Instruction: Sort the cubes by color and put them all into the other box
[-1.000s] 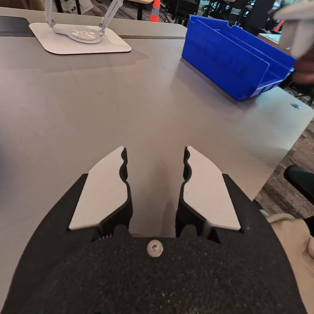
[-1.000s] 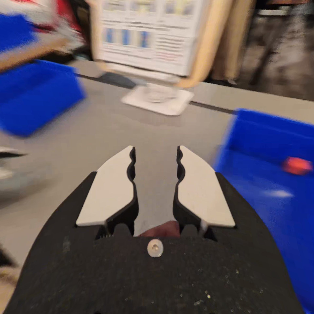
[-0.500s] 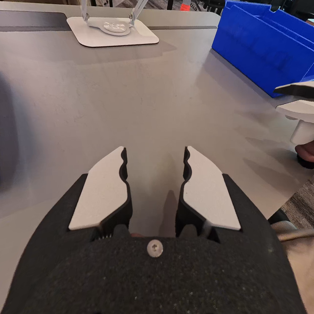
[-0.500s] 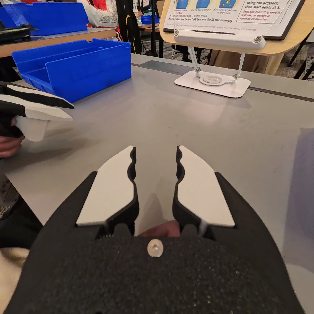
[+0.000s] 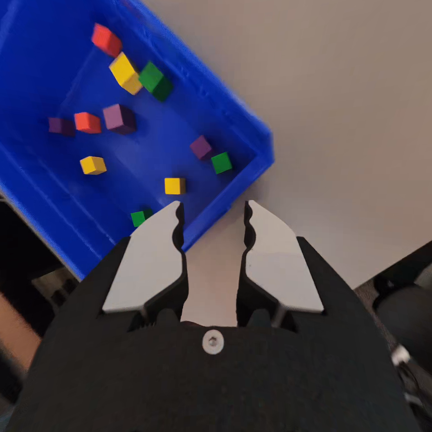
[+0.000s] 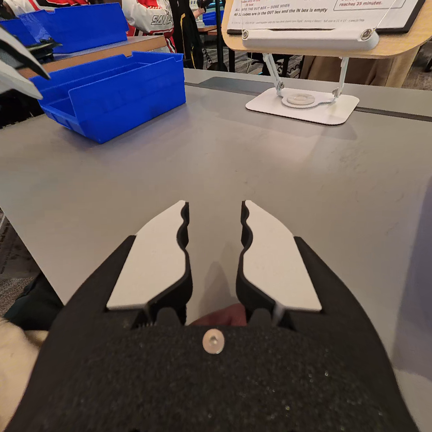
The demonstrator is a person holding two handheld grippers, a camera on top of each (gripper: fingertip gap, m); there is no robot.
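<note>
Blue bin [image 5: 261,142] wall before open left tool [image 5: 212,205]; cubes [image 5: 174,185] inside.

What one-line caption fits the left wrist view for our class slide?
Open left claw poised over the corner of a blue box of mixed red, yellow, green and purple cubes.

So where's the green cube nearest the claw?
In the left wrist view, that green cube lies on the blue box floor near its corner, partly hidden behind the left claw's left finger, below the yellow cube.
</note>
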